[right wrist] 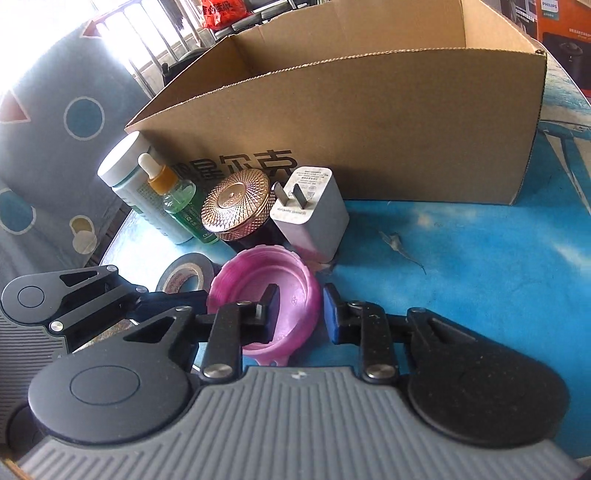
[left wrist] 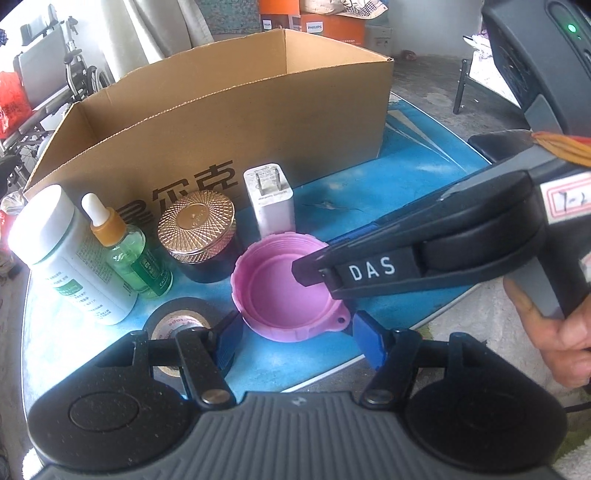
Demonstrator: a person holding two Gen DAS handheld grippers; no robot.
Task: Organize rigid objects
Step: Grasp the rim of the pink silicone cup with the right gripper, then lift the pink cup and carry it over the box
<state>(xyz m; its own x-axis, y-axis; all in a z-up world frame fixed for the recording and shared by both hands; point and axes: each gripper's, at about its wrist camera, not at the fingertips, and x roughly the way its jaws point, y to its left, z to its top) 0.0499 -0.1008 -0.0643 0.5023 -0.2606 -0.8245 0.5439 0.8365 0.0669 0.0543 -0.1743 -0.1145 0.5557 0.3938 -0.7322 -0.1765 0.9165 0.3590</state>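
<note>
A pink plastic lid (left wrist: 284, 291) (right wrist: 269, 291) lies upside down on the blue table. My right gripper (right wrist: 301, 314) (left wrist: 325, 273) is open, its jaws straddling the lid's right rim, one finger inside the lid and one outside. My left gripper (left wrist: 295, 336) is open just in front of the lid, empty. Behind the lid stand a white charger (left wrist: 271, 203) (right wrist: 314, 214), a dark jar with a gold lid (left wrist: 197, 229) (right wrist: 236, 203), a green dropper bottle (left wrist: 125, 247) (right wrist: 177, 199) and a white bottle (left wrist: 62, 254) (right wrist: 129, 173). A black tape roll (left wrist: 177, 317) (right wrist: 186, 275) lies left of the lid.
An open cardboard box (left wrist: 229, 107) (right wrist: 369, 125) stands behind the row of objects. The blue table (left wrist: 406, 206) (right wrist: 461, 266) extends to the right. A wheelchair (left wrist: 48, 74) and stacked boxes (left wrist: 325, 26) are in the background.
</note>
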